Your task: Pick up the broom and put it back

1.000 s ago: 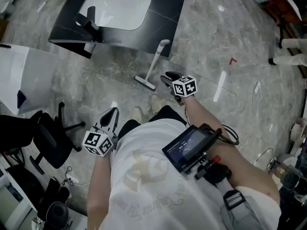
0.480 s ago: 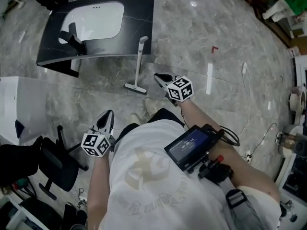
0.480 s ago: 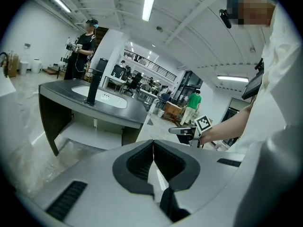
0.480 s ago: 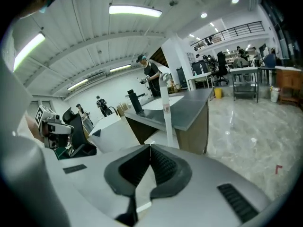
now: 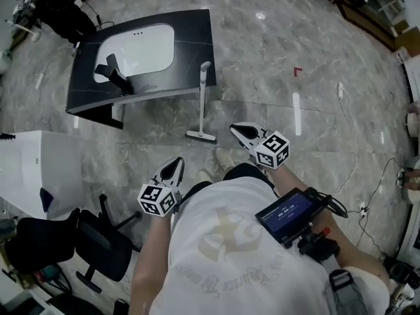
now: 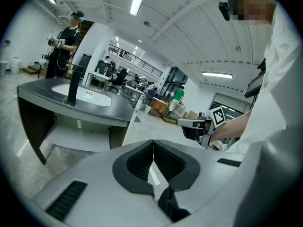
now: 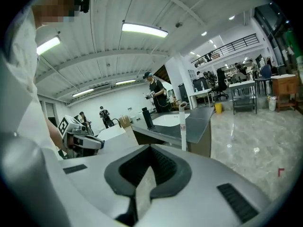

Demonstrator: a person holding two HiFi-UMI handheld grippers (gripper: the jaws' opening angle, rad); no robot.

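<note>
The white broom [image 5: 203,97] stands upright, its handle leaning on the front edge of the dark sink counter [image 5: 197,38] and its head [image 5: 200,136] on the floor. In the right gripper view its handle [image 7: 182,125] rises in front of the counter. My right gripper [image 5: 237,128] hangs to the right of the broom head, apart from it, shut and empty [image 7: 150,149]. My left gripper [image 5: 176,165] is lower left, near my body, also shut on nothing [image 6: 153,145]. Each gripper shows in the other's view: the right gripper [image 6: 196,126] and the left gripper [image 7: 83,141].
The counter holds a white basin [image 5: 138,48] and a black faucet [image 5: 115,74]. A white box [image 5: 33,169] and a black office chair [image 5: 98,248] stand at left. A cable [image 5: 348,130] and a red mark [image 5: 297,71] lie on the marble floor at right. People stand far off.
The right gripper has closed and pulled back from the broom toward my body, rising. The broom stays leaning on the counter. The left gripper has hardly moved.
</note>
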